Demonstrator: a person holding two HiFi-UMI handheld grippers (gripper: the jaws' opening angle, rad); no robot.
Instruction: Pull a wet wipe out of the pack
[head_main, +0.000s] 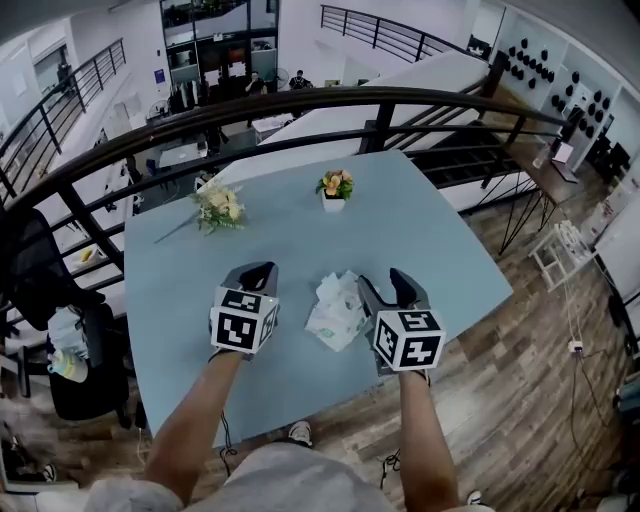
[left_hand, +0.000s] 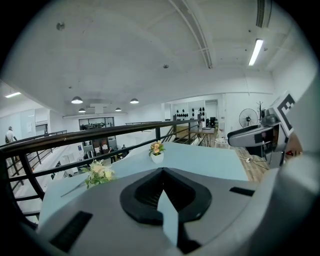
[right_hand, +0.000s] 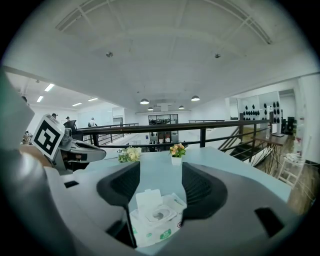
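Note:
The wet wipe pack (head_main: 337, 310) lies flat on the light blue table (head_main: 430, 250), white with green print, and its lid (right_hand: 146, 199) is flipped up. No wipe sticks out of the oval opening (right_hand: 160, 215). My right gripper (head_main: 383, 281) hovers just right of the pack, open and empty. In the right gripper view the pack (right_hand: 155, 222) shows low between the jaws of this gripper (right_hand: 160, 172). My left gripper (head_main: 257, 272) is held left of the pack, apart from it. In its own view the left gripper (left_hand: 162, 172) has its pads meeting at the tips with nothing held.
A small white pot of flowers (head_main: 335, 188) stands at the table's far middle, and a loose bouquet (head_main: 218, 208) lies at the far left. A dark railing (head_main: 300, 105) runs behind the table. A black chair (head_main: 70, 330) stands left of it, wooden floor to the right.

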